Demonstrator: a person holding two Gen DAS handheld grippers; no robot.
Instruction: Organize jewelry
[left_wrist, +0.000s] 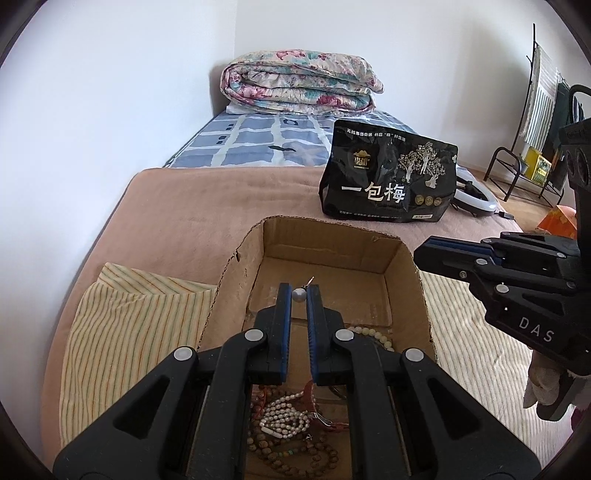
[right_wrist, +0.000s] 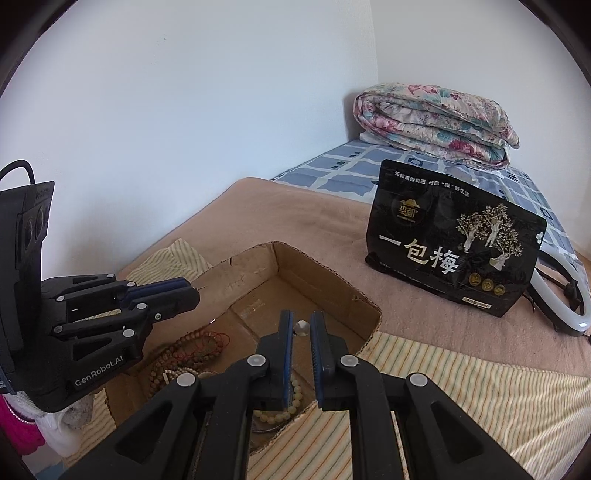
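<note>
An open cardboard box (left_wrist: 406, 273) (right_wrist: 255, 266) sits on a striped cloth on the bed. It holds a white pearl necklace (left_wrist: 284, 413), brown wooden bead strings (left_wrist: 317, 454) (right_wrist: 188, 350) and a pale bead bracelet (left_wrist: 373, 334) (right_wrist: 280, 413). My left gripper (left_wrist: 299, 294) hangs over the box, shut on a pearl earring (left_wrist: 299, 294) with a small metal post. My right gripper (right_wrist: 301, 326) is also over the box, shut on a second pearl earring (right_wrist: 301, 327). Each gripper shows from the side in the other's view, the right (left_wrist: 436, 254), the left (right_wrist: 184, 291).
A black snack bag (left_wrist: 388, 177) (right_wrist: 454, 240) stands behind the box on the pink blanket (left_wrist: 184, 206). A folded floral quilt (left_wrist: 299, 81) (right_wrist: 436, 122) lies at the wall. A white ring light (right_wrist: 565, 295) lies beside the bag. A metal rack (left_wrist: 528, 166) stands at right.
</note>
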